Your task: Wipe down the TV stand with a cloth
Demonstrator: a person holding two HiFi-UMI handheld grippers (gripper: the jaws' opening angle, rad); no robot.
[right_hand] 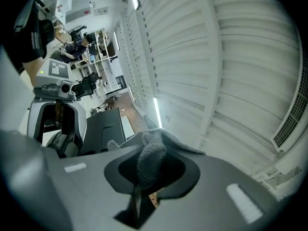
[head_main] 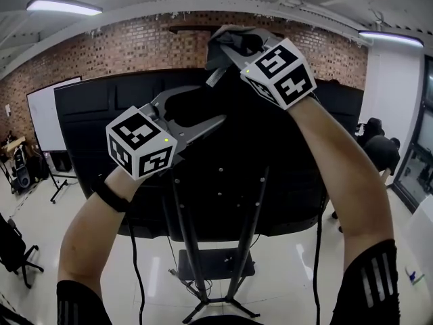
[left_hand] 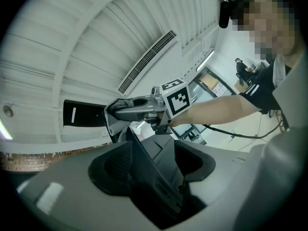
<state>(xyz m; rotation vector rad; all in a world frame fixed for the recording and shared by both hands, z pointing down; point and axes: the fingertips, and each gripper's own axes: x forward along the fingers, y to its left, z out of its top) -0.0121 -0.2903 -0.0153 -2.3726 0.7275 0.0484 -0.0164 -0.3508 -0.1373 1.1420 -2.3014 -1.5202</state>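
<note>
Grey cloth (head_main: 233, 40), fuzzy pile, bunched in the right gripper (head_main: 229, 58); its jaws are clamped on a thick fold, and the right gripper view shows the wad filling the gap between them. I hold it high, at the top edge of the black panel (head_main: 101, 147) that the TV stand (head_main: 187, 242) carries; I cannot tell whether the cloth touches that edge or hangs just clear of it. Left gripper (head_main: 215, 122) is lower and to the left, in front of the panel's upper part; its jaws are together with nothing between them.

Handling, my judgement: light, limp, no stiffness of its own; it squashes under the jaws and the pile should resist slipping; not fragile. It will not push back, so wiping pressure has to come from the gripper behind it. The best hold is a gathered fold near the middle, leaving a pad of fabric beyond the tips; a hold on a corner would let the rest trail and snag.

Orientation: the cloth has no firm long axis while crumpled; the gripped roll runs out along the jaw line, up and toward the far wall, with a loose flap drooping left. The stand's two uprights run vertically and lean toward each other as they drop to the floor base; the panel's top edge runs left to right.
</note>
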